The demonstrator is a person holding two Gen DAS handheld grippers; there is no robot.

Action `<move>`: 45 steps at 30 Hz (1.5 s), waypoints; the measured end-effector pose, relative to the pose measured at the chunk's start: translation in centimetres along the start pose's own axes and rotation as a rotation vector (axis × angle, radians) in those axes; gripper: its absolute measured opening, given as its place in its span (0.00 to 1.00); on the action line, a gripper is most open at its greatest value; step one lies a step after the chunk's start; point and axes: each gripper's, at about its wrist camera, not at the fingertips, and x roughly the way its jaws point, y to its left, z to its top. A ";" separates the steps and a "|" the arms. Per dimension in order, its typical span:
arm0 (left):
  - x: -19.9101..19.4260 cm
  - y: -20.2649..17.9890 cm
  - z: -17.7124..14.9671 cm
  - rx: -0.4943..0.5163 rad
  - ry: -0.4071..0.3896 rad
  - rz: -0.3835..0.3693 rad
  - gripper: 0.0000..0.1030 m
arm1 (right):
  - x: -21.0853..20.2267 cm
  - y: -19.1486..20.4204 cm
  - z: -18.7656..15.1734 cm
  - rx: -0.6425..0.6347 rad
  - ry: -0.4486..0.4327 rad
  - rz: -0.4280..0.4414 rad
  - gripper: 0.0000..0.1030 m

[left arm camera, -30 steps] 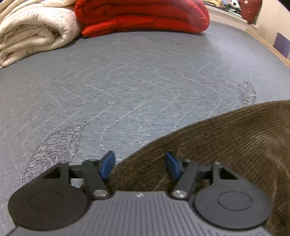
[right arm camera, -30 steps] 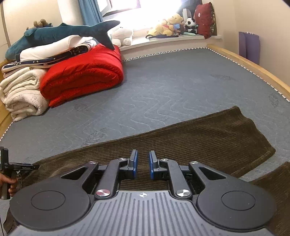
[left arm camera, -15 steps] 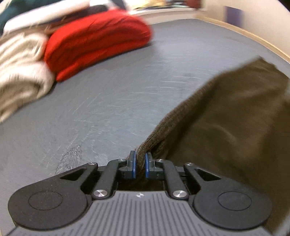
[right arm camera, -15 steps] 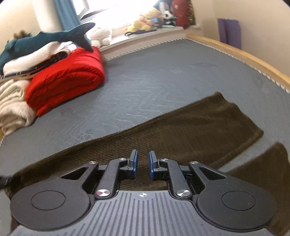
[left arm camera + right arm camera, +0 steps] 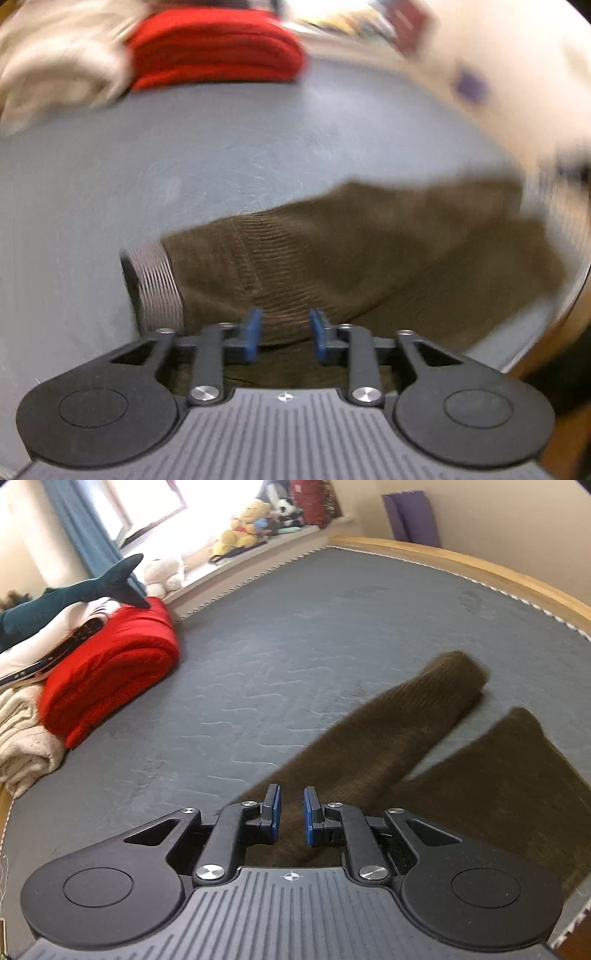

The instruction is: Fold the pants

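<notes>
quilted grey mattress (image 5: 295,664) | ribbed brown corduroy pants (image 5: 332,258) (elastic waistband) | left jaws spread, opening | right jaws pinching pants

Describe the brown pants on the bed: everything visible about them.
The pants are dark brown ribbed corduroy with a grey striped elastic waistband. They lie on the grey quilted mattress, the two legs splayed apart with a strip of mattress between them, one hem raised and blurred. The left gripper stands open over the fabric near the waistband; the right gripper has cloth between its close-set pads.

Left gripper (image 5: 283,339) just parting; right gripper (image 5: 291,821) narrow.
</notes>
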 end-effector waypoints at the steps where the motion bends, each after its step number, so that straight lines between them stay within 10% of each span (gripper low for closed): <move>1: 0.4 1.1 -0.6 -0.104 0.000 -0.039 0.33 | -0.1 -0.5 0.0 0.013 0.003 -0.004 0.14; 9: 7.1 4.9 -2.1 -0.506 0.077 -0.033 0.45 | -0.2 -4.8 -0.5 0.124 -0.030 -0.024 0.14; 19: 9.9 6.0 0.0 -0.531 0.055 0.026 0.44 | 1.8 -11.0 -1.3 0.305 -0.077 0.036 0.16; 22: 9.5 5.9 0.8 -0.459 0.038 0.089 0.05 | 4.0 -11.9 -1.6 0.354 -0.042 0.019 0.17; 29: 6.8 4.5 2.4 -0.364 -0.133 0.136 0.04 | 8.4 -12.2 -0.3 0.422 -0.050 0.044 0.24; 39: 8.0 3.5 2.3 -0.311 -0.143 0.149 0.04 | 14.4 -13.2 -0.4 0.490 0.008 -0.035 0.31; 45: 7.6 3.5 2.4 -0.291 -0.150 0.158 0.04 | 14.4 -12.4 -0.1 0.463 -0.010 -0.031 0.08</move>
